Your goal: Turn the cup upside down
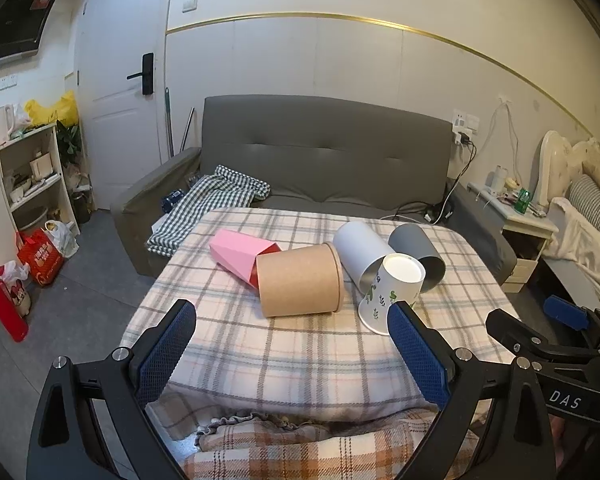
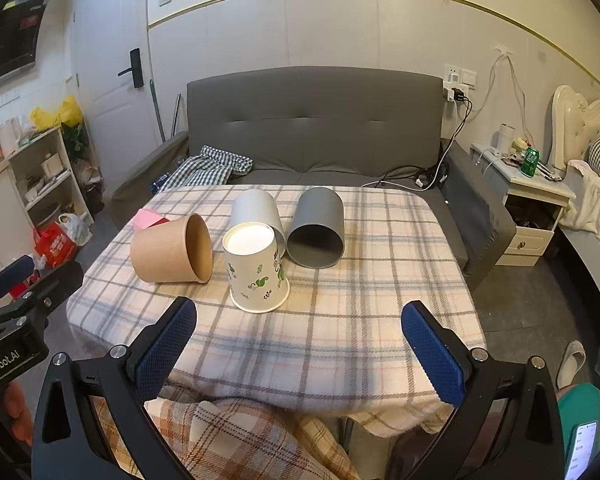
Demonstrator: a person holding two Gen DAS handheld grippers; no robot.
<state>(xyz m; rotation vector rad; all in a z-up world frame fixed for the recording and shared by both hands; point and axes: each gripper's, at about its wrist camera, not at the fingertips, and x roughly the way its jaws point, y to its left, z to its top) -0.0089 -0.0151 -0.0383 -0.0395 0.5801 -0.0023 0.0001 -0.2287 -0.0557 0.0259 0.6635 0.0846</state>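
Observation:
A white paper cup with green leaf prints (image 2: pixel 257 267) stands upside down, base up, on the plaid-covered table (image 2: pixel 360 320); it also shows in the left wrist view (image 1: pixel 392 292). Around it lie on their sides a brown kraft cup (image 2: pixel 172 249) (image 1: pixel 300 285), a white cup (image 2: pixel 258 210) (image 1: pixel 362 254), a grey cup (image 2: pixel 318 228) (image 1: pixel 418 250) and a pink cup (image 1: pixel 242 252) (image 2: pixel 150 217). My left gripper (image 1: pixel 292 360) and my right gripper (image 2: pixel 300 354) are both open and empty, held above the table's near edge.
A grey sofa (image 2: pixel 312 128) with a checked cloth (image 2: pixel 208 168) stands behind the table. Shelves and bags (image 1: pixel 36 216) are at the left, a bedside cabinet (image 2: pixel 528 204) and a bed at the right. A plaid blanket (image 2: pixel 228 436) lies below the near edge.

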